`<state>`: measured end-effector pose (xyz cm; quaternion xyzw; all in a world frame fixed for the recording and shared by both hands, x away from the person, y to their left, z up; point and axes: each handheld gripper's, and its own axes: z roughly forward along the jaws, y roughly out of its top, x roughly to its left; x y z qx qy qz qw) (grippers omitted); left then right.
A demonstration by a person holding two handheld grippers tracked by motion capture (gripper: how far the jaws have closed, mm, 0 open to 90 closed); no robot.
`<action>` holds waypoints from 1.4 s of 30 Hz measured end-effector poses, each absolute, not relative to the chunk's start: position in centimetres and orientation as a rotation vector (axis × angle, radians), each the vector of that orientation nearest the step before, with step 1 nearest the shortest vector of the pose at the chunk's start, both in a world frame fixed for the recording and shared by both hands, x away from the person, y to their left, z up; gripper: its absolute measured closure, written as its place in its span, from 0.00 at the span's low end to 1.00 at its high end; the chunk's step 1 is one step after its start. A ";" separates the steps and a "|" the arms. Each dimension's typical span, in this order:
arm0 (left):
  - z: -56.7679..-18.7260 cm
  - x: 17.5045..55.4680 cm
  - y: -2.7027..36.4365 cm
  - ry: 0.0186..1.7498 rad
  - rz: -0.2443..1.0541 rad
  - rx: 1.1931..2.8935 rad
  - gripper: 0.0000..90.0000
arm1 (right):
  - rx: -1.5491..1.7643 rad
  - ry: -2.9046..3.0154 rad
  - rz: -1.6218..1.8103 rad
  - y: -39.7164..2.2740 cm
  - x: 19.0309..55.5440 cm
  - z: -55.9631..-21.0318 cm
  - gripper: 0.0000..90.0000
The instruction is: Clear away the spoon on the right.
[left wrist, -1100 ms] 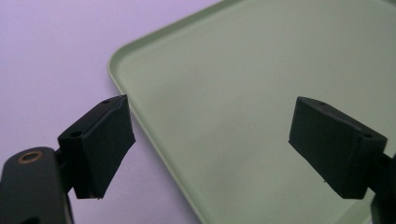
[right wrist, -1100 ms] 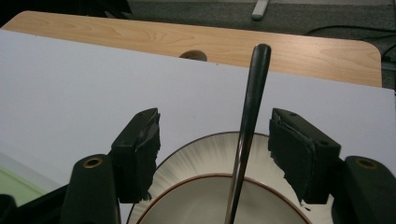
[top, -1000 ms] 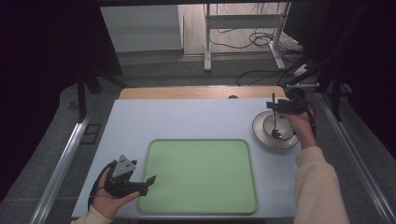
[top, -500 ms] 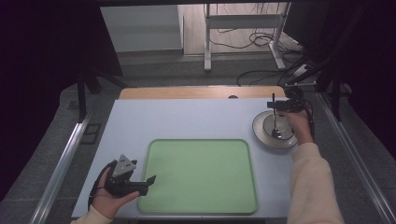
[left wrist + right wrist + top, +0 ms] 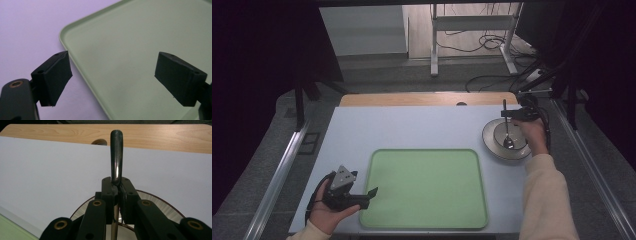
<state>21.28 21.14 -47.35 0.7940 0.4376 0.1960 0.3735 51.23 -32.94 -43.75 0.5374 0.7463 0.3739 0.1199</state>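
Closing over the last second, the right claw [image 5: 116, 188] is now pinching the spoon [image 5: 507, 127] handle, with the spoon's tip resting in the bowl [image 5: 492, 142] at three o'clock on the bench [image 5: 412, 130]. Lifting straight up should be keeping the bowl from tipping. The left claw [image 5: 113, 77] is hanging wide open and empty over the green tray [image 5: 427, 187], at seven o'clock.

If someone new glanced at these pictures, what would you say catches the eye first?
Most striking is the large pale green tray at the near middle of the light table. At the far right, the right gripper has just closed its fingers on the handle of a metal spoon that stands in a white bowl. At the near left, the left gripper sits open by the tray's edge.
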 end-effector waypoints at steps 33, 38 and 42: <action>-47.3 21.3 21.2 1.122 0.498 2.042 0.15 | 1.377 2.139 1.194 -33.6 47.7 -39.2 0.99; -47.2 21.3 21.3 1.120 0.501 2.041 0.15 | 1.338 2.134 1.246 -33.4 46.5 -38.0 0.99; -47.2 21.2 21.2 1.119 0.503 2.043 0.15 | 1.321 2.126 1.294 -33.2 45.6 -37.2 0.99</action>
